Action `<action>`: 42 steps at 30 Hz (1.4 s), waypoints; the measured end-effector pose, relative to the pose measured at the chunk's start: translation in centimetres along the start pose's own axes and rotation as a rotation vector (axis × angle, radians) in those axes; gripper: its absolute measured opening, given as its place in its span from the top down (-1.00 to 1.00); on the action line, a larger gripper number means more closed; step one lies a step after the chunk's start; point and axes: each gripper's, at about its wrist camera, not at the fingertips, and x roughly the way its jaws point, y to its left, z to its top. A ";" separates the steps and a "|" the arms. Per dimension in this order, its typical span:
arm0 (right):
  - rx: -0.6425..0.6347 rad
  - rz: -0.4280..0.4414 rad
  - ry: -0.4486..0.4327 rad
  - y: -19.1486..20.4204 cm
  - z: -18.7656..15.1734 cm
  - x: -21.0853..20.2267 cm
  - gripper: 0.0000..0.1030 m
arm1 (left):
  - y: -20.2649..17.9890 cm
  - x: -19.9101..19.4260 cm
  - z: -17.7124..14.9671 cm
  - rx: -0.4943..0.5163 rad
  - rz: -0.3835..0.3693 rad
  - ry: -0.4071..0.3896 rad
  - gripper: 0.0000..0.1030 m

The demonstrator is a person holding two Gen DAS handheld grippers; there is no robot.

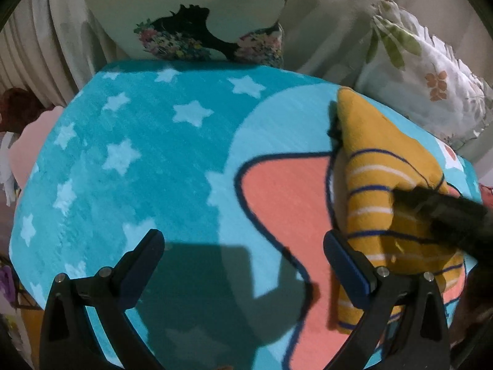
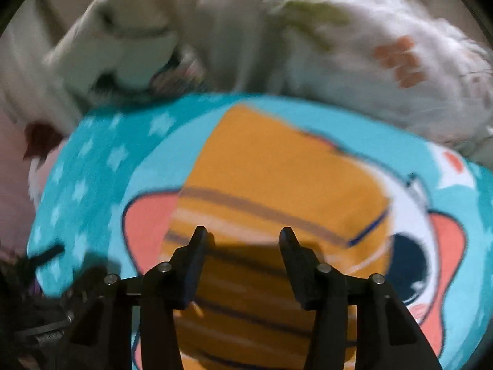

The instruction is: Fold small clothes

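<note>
A small mustard-yellow garment (image 1: 382,166) with blue and white stripes lies folded on a turquoise star-print blanket (image 1: 123,160). In the left wrist view it is at the right; my left gripper (image 1: 243,246) is open and empty over the blanket, its right finger beside the garment's left edge. The right gripper (image 1: 431,206) shows there as a dark blurred shape over the garment. In the right wrist view, which is blurred, my right gripper (image 2: 243,236) is open just above the garment (image 2: 277,172), holding nothing.
A white cushion (image 1: 197,15) with a floral print stands behind the blanket. A white leaf-print pillow (image 1: 431,71) lies at the back right. Pale curtains hang at the back left. The blanket's edge drops off at the left.
</note>
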 end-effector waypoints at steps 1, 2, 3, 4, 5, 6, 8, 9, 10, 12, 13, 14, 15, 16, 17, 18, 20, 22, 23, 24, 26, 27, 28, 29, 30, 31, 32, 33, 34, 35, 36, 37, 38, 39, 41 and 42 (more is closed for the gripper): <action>-0.008 -0.025 0.008 0.4 -0.3 1.0 -0.03 | 0.1 0.0 0.1 0.003 0.007 -0.006 -0.99; -0.008 -0.033 0.005 0.5 -0.2 1.4 -0.04 | 0.1 -0.1 0.2 0.013 0.023 -0.019 -0.99; -0.005 -0.039 0.001 0.7 -0.1 1.4 -0.07 | 0.1 -0.3 0.3 0.024 0.040 -0.033 -0.99; 0.000 -0.043 0.001 0.8 -0.1 1.2 -0.08 | 0.1 -0.4 0.3 0.032 0.051 -0.043 -0.99; 0.012 -0.038 0.000 0.7 0.0 0.9 -0.08 | 0.0 -0.6 0.4 0.042 0.066 -0.059 -0.99; 0.026 -0.031 -0.006 0.6 -0.1 0.5 -0.08 | 0.0 -0.8 0.4 0.047 0.075 -0.073 -0.99; 0.066 -0.023 -0.014 -0.1 -0.6 -0.1 -0.08 | -0.1 -1.2 0.4 0.046 0.069 -0.090 -0.99; 0.078 -0.025 -0.017 -0.6 -0.9 -0.4 -0.08 | -0.1 -1.3 0.4 0.045 0.063 -0.091 -0.99; 0.088 -0.030 -0.022 -0.9 -1.2 -0.8 -0.08 | -0.2 -1.3 0.4 0.047 0.056 -0.088 -0.99; 0.102 -0.047 -0.036 -1.5 -2.1 -1.8 -0.09 | -0.6 -1.4 0.1 0.056 0.049 -0.079 -0.99; 0.105 -0.054 -0.041 -1.9 -2.5 -2.3 -0.09 | -0.8 -1.4 0.0 0.059 0.049 -0.076 -0.99; 0.107 -0.063 -0.047 -2.2 -3.1 -2.8 -0.10 | -1.1 -1.5 -0.2 0.063 0.046 -0.073 -0.99; 0.108 -0.075 -0.053 -2.6 -3.8 -3.3 -0.11 | -1.4 -1.6 -0.5 0.066 0.044 -0.070 -0.99; 0.106 -0.083 -0.056 -3.0 -4.2 -3.6 -0.11 | -1.7 -1.7 -0.7 0.069 0.040 -0.066 -0.99; 0.104 -0.086 -0.060 -3.3 -4.9 -4.1 -0.11 | -2.1 -1.8 -1.0 0.069 0.033 -0.060 -0.99; 0.102 -0.085 -0.061 -3.6 -5.3 -4.4 -0.11 | -2.4 -2.0 -1.4 0.069 0.027 -0.057 -0.99; 0.097 -0.083 -0.066 -4.0 -6.5 -5.0 -0.11 | -3.1 -2.2 -2.1 0.073 0.021 -0.049 -0.99; 0.090 -0.086 -0.073 -4.1 -7.4 -5.5 -0.11 | -3.9 -2.6 -3.0 0.079 0.018 -0.045 -0.99; 0.081 -0.094 -0.076 -4.2 -8.0 -5.9 -0.11 | -4.4 -2.8 -3.5 0.082 0.017 -0.044 -0.99; 0.074 -0.102 -0.078 -4.1 -8.5 -6.2 -0.13 | -4.8 -3.1 -3.9 0.085 0.015 -0.042 -0.99; 0.067 -0.110 -0.077 -4.6 -9.7 -6.8 -0.18 | -5.7 -3.7 -5.0 0.090 0.014 -0.043 -0.99; 0.071 -0.111 -0.075 -4.9 -10.2 -7.0 -0.18 | -6.2 -4.0 -5.5 0.091 0.014 -0.045 -0.99; 0.078 -0.110 -0.072 -5.4 -10.9 -7.3 -0.18 | -6.6 -4.3 -6.0 0.093 0.014 -0.046 -0.99; 0.086 -0.111 -0.069 -5.8 -11.5 -7.6 -0.18 | -7.1 -4.7 -6.7 0.094 0.015 -0.049 -0.99; 0.096 -0.115 -0.064 -6.3 -12.2 -7.8 -0.18 | -7.4 -4.9 -7.1 0.094 0.015 -0.050 -0.99; 0.104 -0.119 -0.059 -6.8 -12.8 -8.0 -0.18 | -7.7 -5.3 -7.6 0.094 0.014 -0.052 -0.99; 0.114 -0.122 -0.053 -7.4 -13.6 -8.3 -0.19 | -8.1 -5.6 -8.1 0.092 0.014 -0.057 -0.99; 0.120 -0.124 -0.050 -7.9 -14.2 -8.4 -0.19 | -8.4 -5.9 -8.5 0.092 0.014 -0.060 -0.99; 0.124 -0.127 -0.046 -8.3 -14.7 -8.6 -0.19 | -8.9 -6.3 -9.1 0.092 0.012 -0.065 -0.99; 0.128 -0.133 -0.040 -8.7 -15.4 -8.7 -0.20 | -9.1 -6.5 -9.5 0.093 0.008 -0.069 -0.99; 0.130 -0.136 -0.036 -9.0 -15.9 -8.8 -0.21 | -9.5 -6.8 -9.9 0.094 0.003 -0.073 -0.99; 0.133 -0.138 -0.032 -9.4 -16.5 -8.9 -0.22 | -9.8 -7.1 -10.3 0.097 -0.003 -0.075 -0.99; 0.135 -0.137 -0.029 -9.6 -17.0 -8.9 -0.22 | -10.2 -7.4 -10.8 0.102 -0.009 -0.077 -0.99; 0.137 -0.134 -0.025 -9.8 -17.5 -9.0 -0.23 | -10.6 -7.6 -11.3 0.108 -0.013 -0.078 -0.99; 0.137 -0.132 -0.022 -10.1 -18.4 -9.1 -0.23 | -11.2 -8.0 -12.1 0.122 -0.014 -0.077 -0.99; 0.137 -0.132 -0.019 -10.1 -18.8 -9.2 -0.23 | -11.6 -8.1 -12.6 0.132 -0.014 -0.073 -0.99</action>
